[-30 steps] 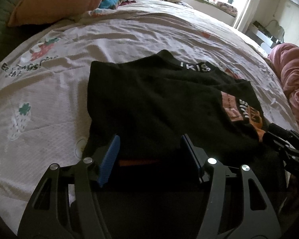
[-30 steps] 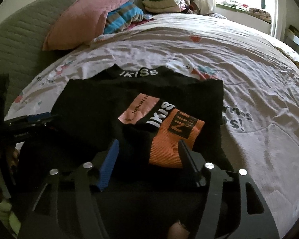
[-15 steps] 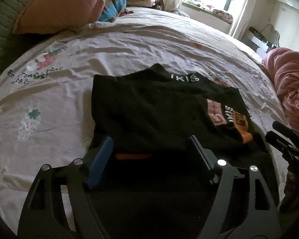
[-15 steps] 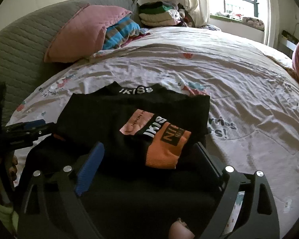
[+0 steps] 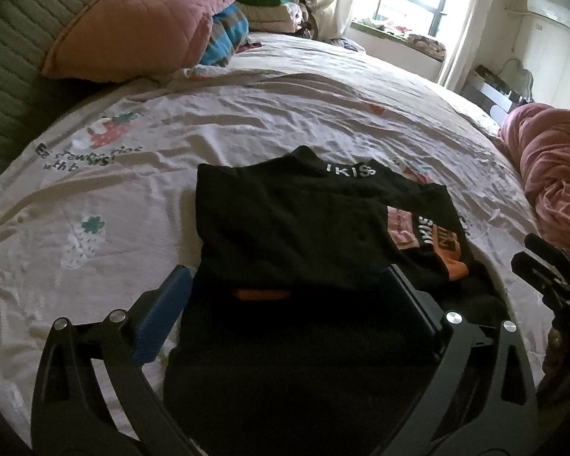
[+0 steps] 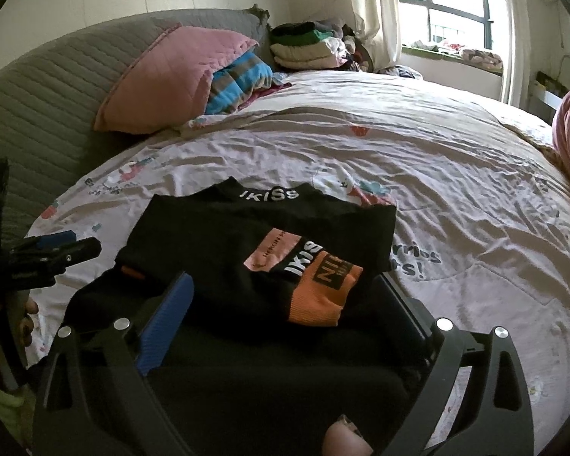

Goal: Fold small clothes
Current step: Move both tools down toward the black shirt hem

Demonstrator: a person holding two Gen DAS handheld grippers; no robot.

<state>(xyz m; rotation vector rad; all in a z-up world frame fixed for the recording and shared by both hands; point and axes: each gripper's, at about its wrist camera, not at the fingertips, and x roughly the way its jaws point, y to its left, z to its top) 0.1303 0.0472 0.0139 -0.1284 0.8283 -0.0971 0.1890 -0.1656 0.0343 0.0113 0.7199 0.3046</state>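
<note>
Both tools have let go and pulled up and back since a second ago: then their fingers stood much closer together at the near edge of the black garment (image 5: 304, 235), now they stand wide and more of the bed (image 5: 247, 114) shows around the cloth. The left tool (image 5: 285, 296) has its jaws still opening, with only the dark near part of the garment lying loose between and below them — nothing is pinched. The right tool (image 6: 288, 300) is opening too, its fingers either side of the orange cuff (image 6: 319, 300) without pressing on it.

The garment lies flat on the strawberry-print sheet, near the front edge of the bed, well apart from the pink pillow (image 5: 133, 26) and the stack of folded clothes (image 6: 307, 45) by the window. As far as I can judge, the folding is partly done: the sleeves look brought in across the body, the right one ending in the orange cuff on top, and a second orange cuff (image 5: 262, 293) peeks from under the folded layer. What seems left is the lower part — the dark stretch nearest the cameras is still unfolded and would want bringing up over the body, then perhaps a final halving.

The collar with its white lettering (image 6: 268, 193) points away from the person, toward the far side of the bed; the hem lies nearest the tools. So the long axis runs near to far, slightly slanted toward the right in the right wrist view.
</note>
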